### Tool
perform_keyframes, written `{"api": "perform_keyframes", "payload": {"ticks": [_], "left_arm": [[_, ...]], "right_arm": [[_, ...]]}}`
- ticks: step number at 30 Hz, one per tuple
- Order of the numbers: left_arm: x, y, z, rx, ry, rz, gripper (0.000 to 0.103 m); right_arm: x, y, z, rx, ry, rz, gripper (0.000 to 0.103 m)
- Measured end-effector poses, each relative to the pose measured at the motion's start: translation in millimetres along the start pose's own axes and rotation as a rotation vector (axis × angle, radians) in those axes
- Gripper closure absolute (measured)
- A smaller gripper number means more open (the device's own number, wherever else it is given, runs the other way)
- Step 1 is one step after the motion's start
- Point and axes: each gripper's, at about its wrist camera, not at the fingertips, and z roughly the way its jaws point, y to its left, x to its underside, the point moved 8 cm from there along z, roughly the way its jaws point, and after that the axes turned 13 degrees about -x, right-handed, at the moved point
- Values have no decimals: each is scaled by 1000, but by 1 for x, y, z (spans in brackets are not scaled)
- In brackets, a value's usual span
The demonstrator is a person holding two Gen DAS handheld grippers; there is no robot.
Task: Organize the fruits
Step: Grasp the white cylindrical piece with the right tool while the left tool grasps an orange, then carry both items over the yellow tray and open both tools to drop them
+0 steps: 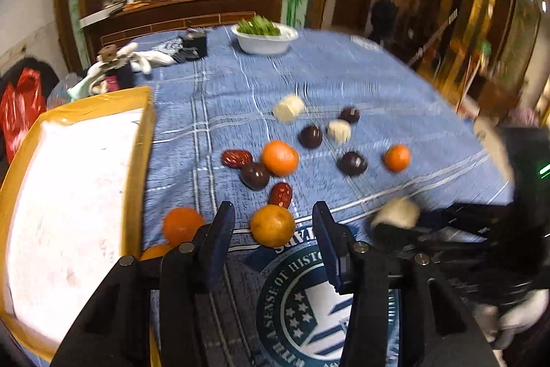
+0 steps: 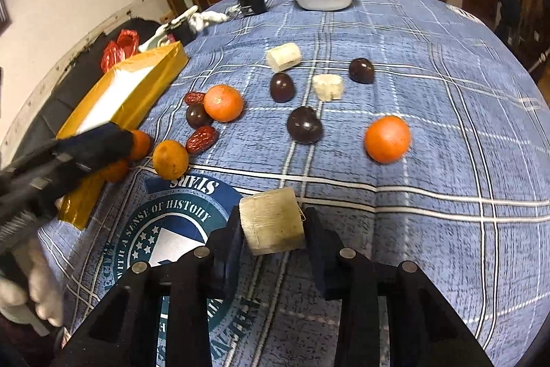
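Fruits lie scattered over a blue plaid tablecloth (image 2: 429, 64): oranges, dark plums, red dates and pale cut chunks. One pale chunk (image 2: 272, 221) is pinched between the two fingers of the right gripper (image 2: 273, 239), held just above the cloth near a round printed emblem (image 2: 165, 229); the same chunk (image 1: 397, 213) shows at the right in the left wrist view.

The left gripper (image 1: 273, 231) has its fingers spread wide, with an orange (image 1: 272, 225) sitting on the cloth between the tips; whether either finger touches it cannot be told. A second orange (image 1: 182, 225) lies just left of the left finger, beside a yellow-rimmed tray (image 1: 144, 140) with a white inside, and a third peeks out below it.

Farther out, a larger orange (image 1: 280, 158) touches a dark plum (image 1: 255, 175), with a red date (image 1: 236, 158) to their left and another date (image 1: 281, 194) nearer the gripper. Three more plums, two more pale chunks and a lone orange (image 2: 387, 139) lie well apart across the middle of the cloth.

At the far edge stands a white bowl (image 2: 325, 0) of green leaves, with a black box (image 2: 252, 5) beside it.
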Motion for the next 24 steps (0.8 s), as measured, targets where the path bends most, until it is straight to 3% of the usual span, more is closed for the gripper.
{"api": "perform_keyframes", "payload": {"ticks": [4,6,7,8,15,24], "left_arm": [[8,-16,21,-17,50,73,58],[11,-19,27,-68,44,106,59],[11,-16,27,-95,38,111,71],[10,-14,25,-104,31,105,73],[10,-4,3,26,9,-14,73],[-14,2,-52,63,-105,-83,72]], "right_arm": [[2,-6,-17,2,-39,31,65],[4,-9,-29,17,-59,33,65],[5,-10,-37,27,-70,36,65],[6,-10,-44,36,-80,34,65],[39,-33,-142,94,-221,72,65],[79,-50,-231,129,-363,131,65]]}}
